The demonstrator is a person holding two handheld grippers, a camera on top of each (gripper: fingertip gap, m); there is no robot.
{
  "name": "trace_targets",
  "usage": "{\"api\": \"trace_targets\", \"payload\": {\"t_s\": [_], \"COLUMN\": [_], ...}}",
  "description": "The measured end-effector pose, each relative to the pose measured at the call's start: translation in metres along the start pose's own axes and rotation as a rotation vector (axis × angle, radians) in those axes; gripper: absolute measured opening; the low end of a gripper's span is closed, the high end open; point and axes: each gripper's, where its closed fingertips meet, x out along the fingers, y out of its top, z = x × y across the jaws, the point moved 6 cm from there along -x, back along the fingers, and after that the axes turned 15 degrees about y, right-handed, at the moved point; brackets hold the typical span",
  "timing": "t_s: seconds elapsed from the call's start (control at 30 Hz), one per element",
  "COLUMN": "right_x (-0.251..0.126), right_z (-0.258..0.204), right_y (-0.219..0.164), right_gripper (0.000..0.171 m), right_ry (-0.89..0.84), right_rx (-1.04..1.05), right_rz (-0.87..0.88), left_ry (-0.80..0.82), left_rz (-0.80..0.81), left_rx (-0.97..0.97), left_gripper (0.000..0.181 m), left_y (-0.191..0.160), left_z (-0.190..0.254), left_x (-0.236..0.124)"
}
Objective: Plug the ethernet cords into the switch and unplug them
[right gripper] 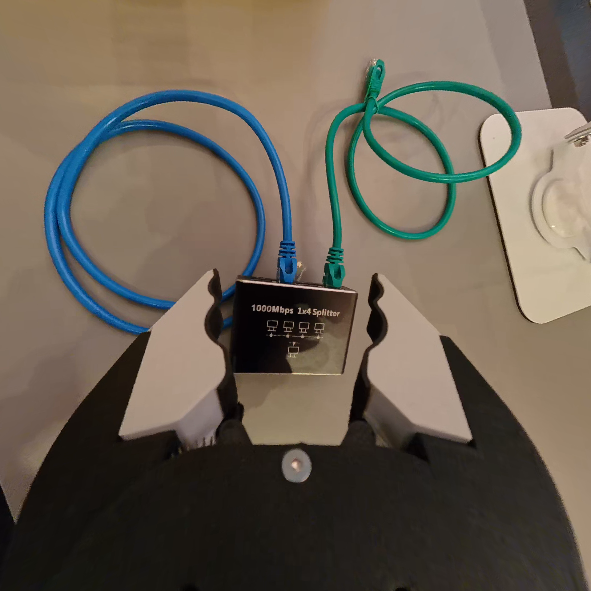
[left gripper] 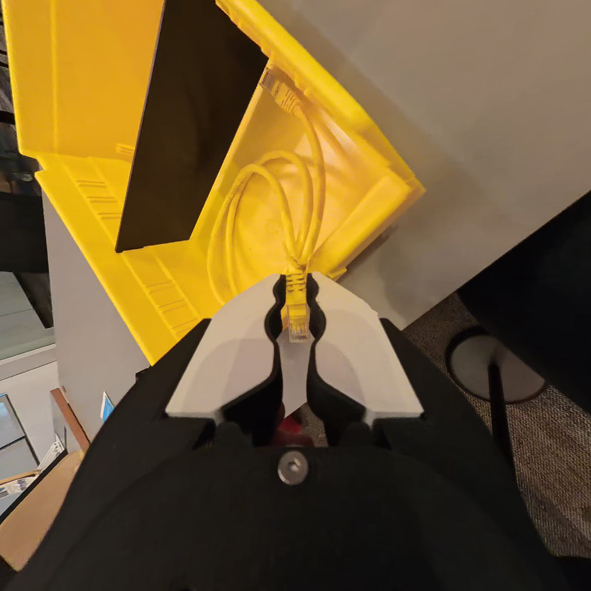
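Note:
In the left wrist view, my left gripper (left gripper: 295, 278) is shut on the plug of a yellow ethernet cord (left gripper: 295, 307). The rest of the cord hangs in loops into a yellow bin (left gripper: 80, 80), with its other plug (left gripper: 276, 88) near the bin's rim. In the right wrist view, my right gripper (right gripper: 294, 276) is open, with one finger on each side of the black switch (right gripper: 292, 332) and a small gap on both sides. A blue cord (right gripper: 286, 262) and a green cord (right gripper: 334, 268) are plugged into the switch's far side. The green cord's free plug (right gripper: 374, 76) lies on the table.
A black panel (left gripper: 192, 128) stands inside the yellow bin. The grey table (right gripper: 160, 48) carries a white stand base (right gripper: 518, 224) at the right, under part of the green loop. Beyond the table edge are carpet and a round pedestal base (left gripper: 492, 367). The grippers' ends are close to 35 cm from one another.

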Motion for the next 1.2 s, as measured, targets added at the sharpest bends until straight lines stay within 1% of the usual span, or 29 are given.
{"api": "trace_targets", "payload": {"t_s": [0.03, 0.23, 0.53, 0.77, 0.93, 1.0, 1.1, 1.2], "right_x": [-0.002, -0.019, -0.067, -0.084, -0.089, -0.093, -0.101, -0.109], "right_z": [0.0, 0.009, 0.031, 0.028, 0.023, 0.019, 0.007, -0.015], "right_y": [0.0, -0.001, -0.003, -0.002, 0.004, 0.01, 0.023, 0.044], "right_gripper": [0.089, 0.081, 0.066, 0.06, 0.061, 0.062, 0.063, 0.059], "right_ry": [-0.008, -0.083, -0.238, -0.286, -0.316, -0.321, -0.326, -0.333], "right_rx": [-0.001, 0.019, 0.121, 0.082, 0.022, -0.02, -0.119, -0.266], "right_rz": [0.007, 0.07, 0.271, 0.329, 0.349, 0.378, 0.431, 0.478], "left_ry": [-0.003, 0.057, 0.206, 0.305, 0.36, 0.344, 0.247, 0.079], "left_rz": [0.001, 0.03, 0.125, 0.198, 0.254, 0.296, 0.403, 0.545], "left_rx": [0.001, -0.074, -0.229, -0.247, -0.247, -0.261, -0.3, -0.356], "left_gripper": [0.012, 0.012, 0.011, 0.011, 0.011, 0.011, 0.011, 0.012], "left_y": [-0.001, -0.001, 0.005, 0.024, 0.043, 0.055, 0.084, 0.124], "left_z": [0.0, -0.019, -0.065, -0.095, -0.113, -0.118, -0.12, -0.117], "left_x": [0.0, -0.009, -0.031, -0.051, -0.068, -0.076, -0.091, -0.105]}}
